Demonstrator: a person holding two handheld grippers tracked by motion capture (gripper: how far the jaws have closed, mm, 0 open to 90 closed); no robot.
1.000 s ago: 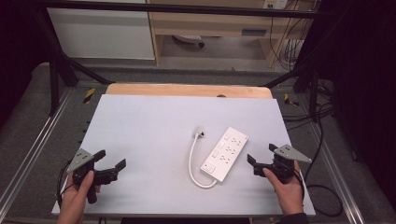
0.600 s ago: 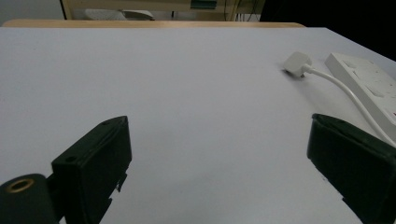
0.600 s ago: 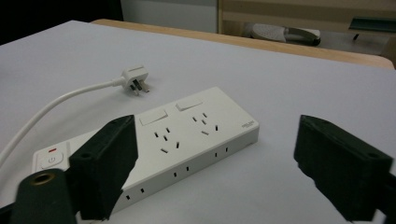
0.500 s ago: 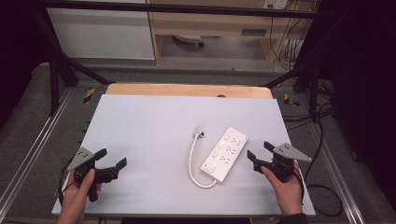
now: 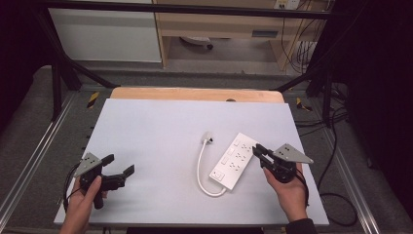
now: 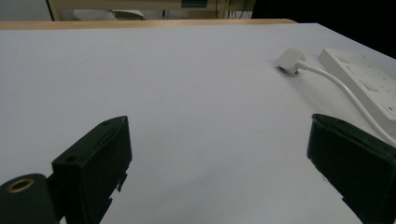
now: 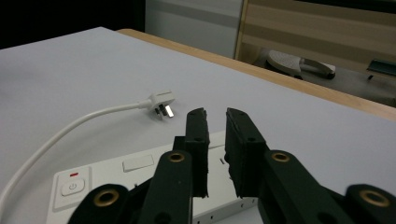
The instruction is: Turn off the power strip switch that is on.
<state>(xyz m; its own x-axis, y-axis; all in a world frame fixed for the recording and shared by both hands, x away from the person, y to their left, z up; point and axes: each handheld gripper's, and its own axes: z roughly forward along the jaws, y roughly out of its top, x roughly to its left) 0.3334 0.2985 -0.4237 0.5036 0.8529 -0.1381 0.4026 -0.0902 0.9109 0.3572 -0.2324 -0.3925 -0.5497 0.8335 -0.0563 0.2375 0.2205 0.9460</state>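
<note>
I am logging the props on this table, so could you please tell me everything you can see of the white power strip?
The power strip is a flat white bar, plastic by its look, lying face up and diagonal on the table's right half. Its face carries rows of sockets and, at the near end, a power button with a small red mark above it. A white cable curves from that end round to a white plug resting on the table. The right gripper hovers over its right edge; contact is unclear.

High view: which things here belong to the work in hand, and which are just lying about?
In the work:
- white power strip, beside the right gripper
- its cord and plug
- right gripper, jaws just closed with nothing between them
- left gripper, open over bare table

Lying about:
- wooden board along the table's far edge
- cables on the floor
</note>
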